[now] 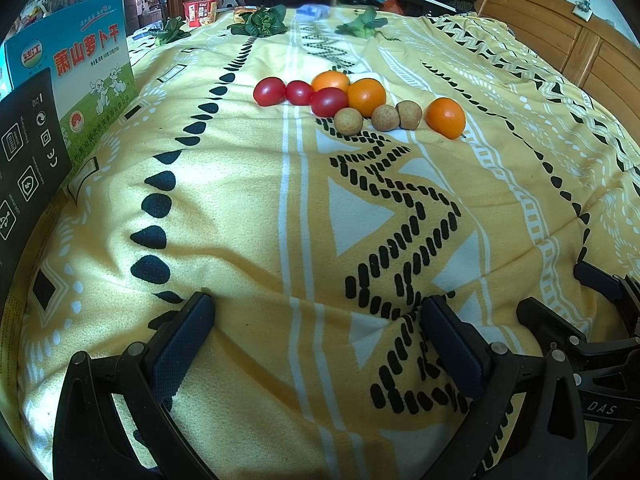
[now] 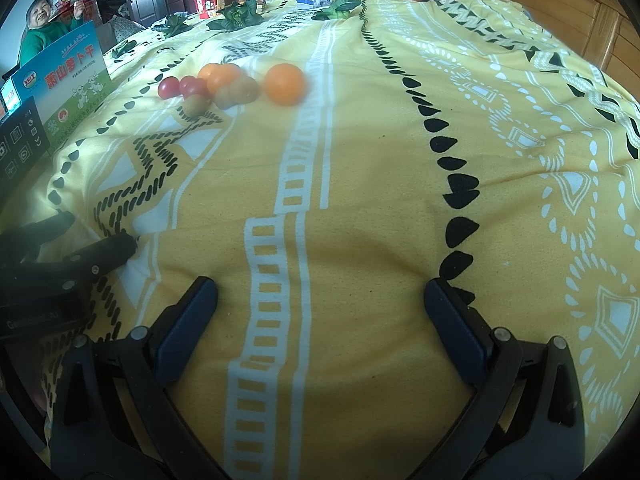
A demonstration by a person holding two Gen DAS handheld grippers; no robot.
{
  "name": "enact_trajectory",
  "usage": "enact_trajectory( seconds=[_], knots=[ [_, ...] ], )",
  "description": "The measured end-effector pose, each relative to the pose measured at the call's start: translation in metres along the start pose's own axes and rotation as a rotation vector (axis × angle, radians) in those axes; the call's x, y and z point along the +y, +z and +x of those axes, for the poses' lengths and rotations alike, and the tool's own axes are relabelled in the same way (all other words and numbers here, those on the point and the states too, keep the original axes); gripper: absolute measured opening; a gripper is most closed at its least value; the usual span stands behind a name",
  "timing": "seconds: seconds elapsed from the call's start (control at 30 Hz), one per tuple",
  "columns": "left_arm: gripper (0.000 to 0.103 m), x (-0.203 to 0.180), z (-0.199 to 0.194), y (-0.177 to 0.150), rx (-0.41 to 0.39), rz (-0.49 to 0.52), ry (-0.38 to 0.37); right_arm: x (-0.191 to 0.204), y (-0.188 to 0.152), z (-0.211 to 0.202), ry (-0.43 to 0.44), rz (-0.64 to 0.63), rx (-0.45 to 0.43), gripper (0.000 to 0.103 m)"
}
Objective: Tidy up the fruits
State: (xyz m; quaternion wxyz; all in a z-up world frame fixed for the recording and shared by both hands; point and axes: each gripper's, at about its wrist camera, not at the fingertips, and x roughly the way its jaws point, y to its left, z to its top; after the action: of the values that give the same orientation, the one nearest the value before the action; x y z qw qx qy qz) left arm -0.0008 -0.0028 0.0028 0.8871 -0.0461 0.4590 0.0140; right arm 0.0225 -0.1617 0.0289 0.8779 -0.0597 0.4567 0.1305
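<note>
Here the left gripper (image 1: 316,336) hovers low over a yellow patterned blanket (image 1: 240,208), its jaws spread wide with nothing between them. The right gripper (image 2: 320,320) does likewise, jaws wide apart and empty; it shows at the right edge of the left wrist view, just beside the left one.

The fruits lie in a loose cluster well ahead of both pairs of jaws, straight ahead of the left and ahead-left of the right. Three red tomatoes (image 1: 269,91) sit in a row running left to right, touching. Three oranges (image 1: 366,97) and three small brown round fruits (image 1: 348,121) lie beside them; one orange (image 1: 445,117) sits alone at the right end.

No container holds any fruit. A printed carton (image 1: 80,76) stands to the left of the jaws, and leafy greens (image 1: 262,22) lie far beyond the cluster.
</note>
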Motion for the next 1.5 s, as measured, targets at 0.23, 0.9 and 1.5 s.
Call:
enact_trajectory(
  seconds=[0.23, 0.9, 1.5],
  knots=[
    [0.103, 0.0002, -0.0001, 0.0000, -0.001, -0.002, -0.001, 0.0000, -0.0001, 0.0001, 0.000, 0.000, 0.000, 0.103],
    [0.103, 0.0002, -0.0010, -0.0004, -0.001, -0.004, -0.005, -0.0003, 0.0000, 0.0000, 0.000, 0.000, 0.000, 0.103],
    [0.103, -0.0004, -0.0038, -0.0014, -0.001, -0.004, -0.007, -0.0003, 0.0000, 0.0001, 0.000, 0.000, 0.000, 0.103]
  ],
)
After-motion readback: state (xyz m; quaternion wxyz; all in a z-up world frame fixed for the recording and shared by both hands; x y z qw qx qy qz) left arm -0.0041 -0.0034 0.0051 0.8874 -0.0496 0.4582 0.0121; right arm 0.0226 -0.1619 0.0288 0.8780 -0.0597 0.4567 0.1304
